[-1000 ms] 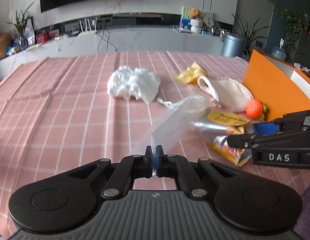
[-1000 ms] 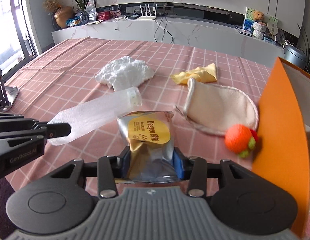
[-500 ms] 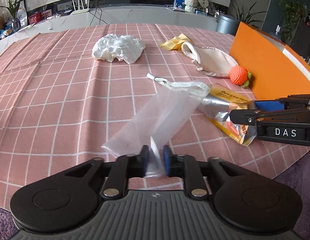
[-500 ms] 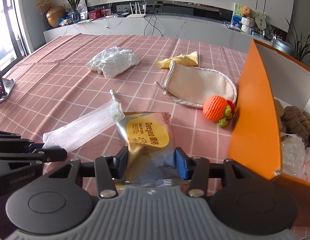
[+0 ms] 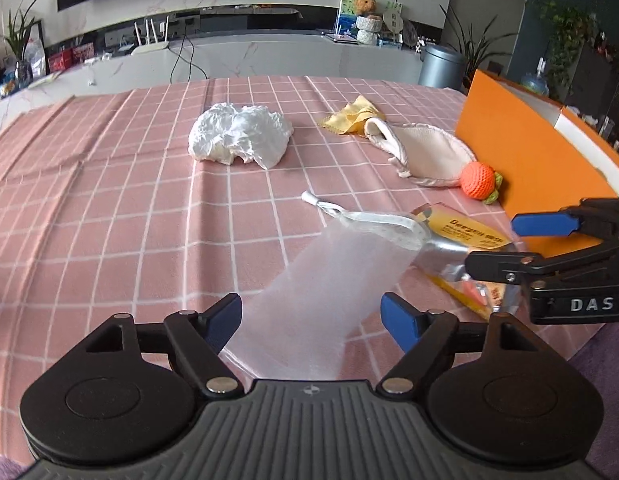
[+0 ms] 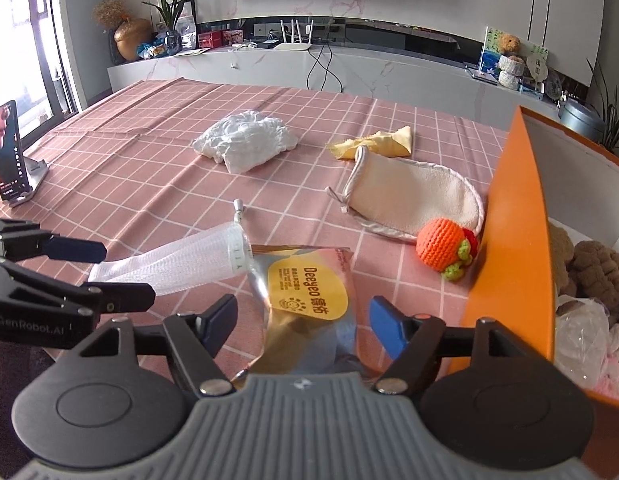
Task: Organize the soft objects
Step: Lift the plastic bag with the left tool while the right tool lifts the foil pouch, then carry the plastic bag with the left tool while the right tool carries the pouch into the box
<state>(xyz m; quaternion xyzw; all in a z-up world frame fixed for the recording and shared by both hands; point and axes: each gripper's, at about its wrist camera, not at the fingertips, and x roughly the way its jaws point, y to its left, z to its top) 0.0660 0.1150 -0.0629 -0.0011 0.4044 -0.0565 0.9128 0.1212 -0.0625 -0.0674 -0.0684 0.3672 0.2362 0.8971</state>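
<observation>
A translucent white mesh bag [image 5: 329,280] lies flat on the pink checked tablecloth [image 5: 109,220]. My left gripper [image 5: 311,314] is opening, its blue pads well apart on either side of the bag's near end and off it. The bag's drawstring mouth meets a silver and yellow snack packet [image 6: 305,288]. My right gripper [image 6: 303,314] is also opening; the packet lies between its pads with gaps on both sides. Each gripper shows in the other's view: the right gripper [image 5: 495,242], the left gripper [image 6: 127,272].
An orange box [image 6: 513,220] at the right holds brown plush and pale soft things [image 6: 589,272]. Beside it lie a crochet orange [image 5: 476,180], a cream mitt [image 5: 425,152], a yellow cloth [image 5: 349,118] and a crumpled white cloth [image 5: 237,140]. A phone on a stand [image 6: 7,152] stands far left.
The left jaws went from shut on the mesh bag to wide apart, and the bag dropped flat on the cloth. The right jaws let go of the snack packet.
</observation>
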